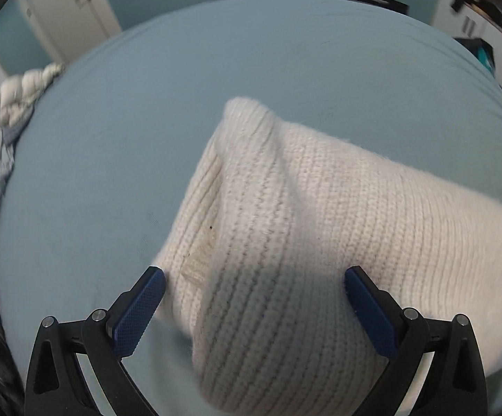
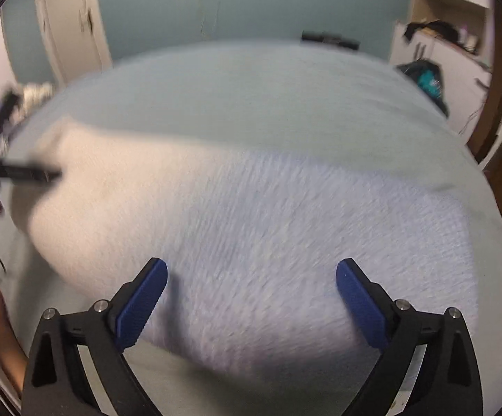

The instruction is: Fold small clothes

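Observation:
A cream ribbed knit garment (image 1: 303, 228) lies on a light blue bed sheet (image 1: 146, 121), one corner pointing away. My left gripper (image 1: 255, 270) is open with its blue pads over the garment's near part, holding nothing. In the right wrist view the same garment (image 2: 251, 225) spreads wide and blurred across the sheet (image 2: 251, 86). My right gripper (image 2: 252, 261) is open just above it and holds nothing. The left gripper (image 2: 32, 173) shows blurred at the garment's left edge.
A white braided rope-like item and crumpled bedding (image 1: 8, 104) lie at the bed's left edge. White cupboards (image 2: 70, 24) stand behind. Shelves with dark clutter (image 2: 431, 79) stand at the right, beyond the bed.

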A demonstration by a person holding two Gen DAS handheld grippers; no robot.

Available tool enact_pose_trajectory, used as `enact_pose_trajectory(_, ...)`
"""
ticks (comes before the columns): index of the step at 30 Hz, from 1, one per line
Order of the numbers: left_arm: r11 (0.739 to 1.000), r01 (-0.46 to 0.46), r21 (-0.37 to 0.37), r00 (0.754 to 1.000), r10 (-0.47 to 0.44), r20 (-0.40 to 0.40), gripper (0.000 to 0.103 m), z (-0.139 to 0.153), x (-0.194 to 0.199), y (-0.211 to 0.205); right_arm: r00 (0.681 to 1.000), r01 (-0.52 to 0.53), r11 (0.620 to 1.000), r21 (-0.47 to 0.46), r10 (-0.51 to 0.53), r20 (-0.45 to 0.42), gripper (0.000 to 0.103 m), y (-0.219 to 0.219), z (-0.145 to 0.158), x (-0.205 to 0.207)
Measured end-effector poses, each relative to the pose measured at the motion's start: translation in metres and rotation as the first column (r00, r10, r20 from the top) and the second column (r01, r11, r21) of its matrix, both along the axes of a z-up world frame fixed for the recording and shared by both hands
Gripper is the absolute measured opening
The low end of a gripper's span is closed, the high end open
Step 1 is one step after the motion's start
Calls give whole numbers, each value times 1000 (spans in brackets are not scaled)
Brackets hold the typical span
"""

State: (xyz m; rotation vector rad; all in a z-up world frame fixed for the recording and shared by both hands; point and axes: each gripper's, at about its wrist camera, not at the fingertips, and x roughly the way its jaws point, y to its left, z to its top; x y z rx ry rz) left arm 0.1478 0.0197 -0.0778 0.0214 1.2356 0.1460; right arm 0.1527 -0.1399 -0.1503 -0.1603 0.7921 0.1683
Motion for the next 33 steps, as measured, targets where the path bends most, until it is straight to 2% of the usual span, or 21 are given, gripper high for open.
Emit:
enact_pose_trajectory(2,1000,-24,7,1000,24,14,102,10,3,4,995,64,997,37,-66,74,96,-16,13,1)
enact_pose_trajectory(4,1000,-14,28,994,11,105,102,28,18,14,984,126,990,69,-133,121,96,-27,21,4)
enact_pose_trajectory(6,998,56,38,978,-63,199,103,40,19,-7,973,189,979,70,-197,118,96,-36,21,18)
enact_pose_trajectory(7,994,98,47,971,-106,214,103,39,19,-16,971,208,975,73,-215,102,96,-40,17,26)
enact_pose_trajectory(9,980,174,99,963,-191,191,103,27,23,-35,964,256,965,63,-259,54,96,-43,7,37)
enact_pose_trajectory(11,961,203,187,961,-232,150,103,10,28,-47,959,282,959,20,-282,-25,98,-48,-7,48)
enact_pose_trajectory(13,933,227,278,946,-280,166,103,-4,26,-54,963,269,963,-18,-269,10,100,-41,-11,46)
enact_pose_trajectory(15,919,231,320,937,-299,182,103,-7,25,-58,962,273,961,-38,-272,14,100,-34,-12,42)
enact_pose_trajectory(19,915,250,317,942,-306,139,103,10,27,-56,964,266,964,-4,-266,5,101,-41,-8,44)
enact_pose_trajectory(22,918,270,290,919,-336,209,103,39,11,-51,960,279,960,22,-278,-9,101,-49,5,36)
enact_pose_trajectory(25,923,267,279,895,-345,284,103,66,-10,-44,960,276,957,93,-279,18,101,-53,22,6)
enact_pose_trajectory(28,924,287,251,875,-360,325,103,77,-33,-42,960,271,958,94,-276,44,101,-52,32,-21)
enact_pose_trajectory(30,928,302,220,884,-359,301,103,75,-49,-42,953,296,948,114,-302,32,101,-55,33,-36)
enact_pose_trajectory(33,934,307,182,911,-344,226,103,60,-57,-27,936,350,903,249,-344,-68,101,-70,30,-51)
